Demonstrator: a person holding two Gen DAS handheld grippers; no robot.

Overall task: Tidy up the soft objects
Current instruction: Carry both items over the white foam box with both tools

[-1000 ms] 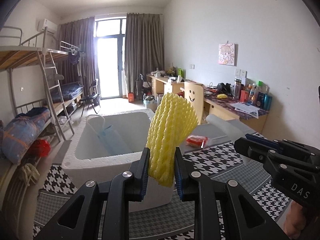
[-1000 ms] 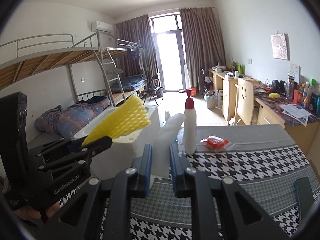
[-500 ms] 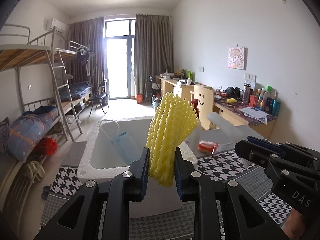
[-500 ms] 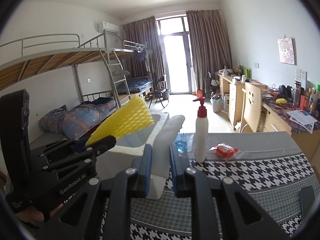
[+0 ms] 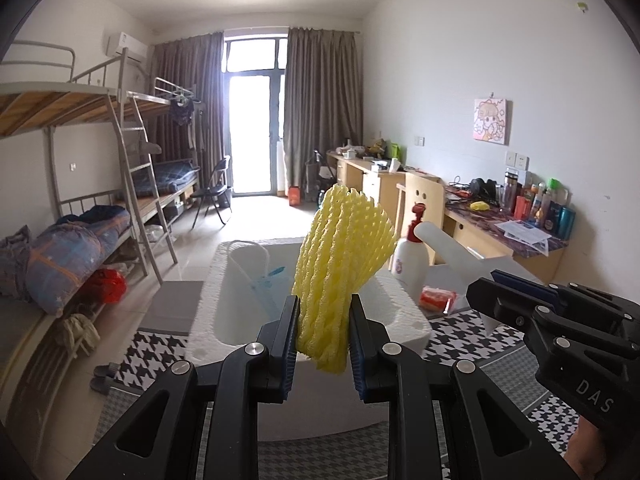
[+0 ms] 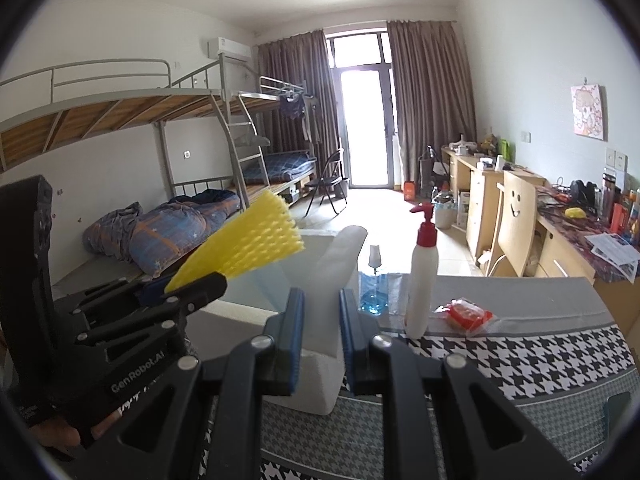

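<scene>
We see a white pump bottle (image 6: pixel 424 276) with a red top standing on the counter (image 6: pixel 540 360), at about 1 o'clock from our right gripper (image 6: pixel 321 336). A small blue spray bottle (image 6: pixel 374 288) stands just beside it on its left, and a red packet (image 6: pixel 466 314) lies near it at 3 o'clock. These stand beyond the gripper, to its right. A white foam box (image 5: pixel 404 304) stands on the counter, directly at 12 o'clock from our left gripper (image 5: pixel 322 340). Inside it we see a light blue face mask (image 5: pixel 268 284) with white loops, leaning on the inner wall. Our left gripper is clamped on the yellow foam net (image 5: pixel 344 252), which stands upright above the near edge of the box. Our right gripper is clamped on a white foam sleeve (image 6: pixel 340 256), which points up and away.
</scene>
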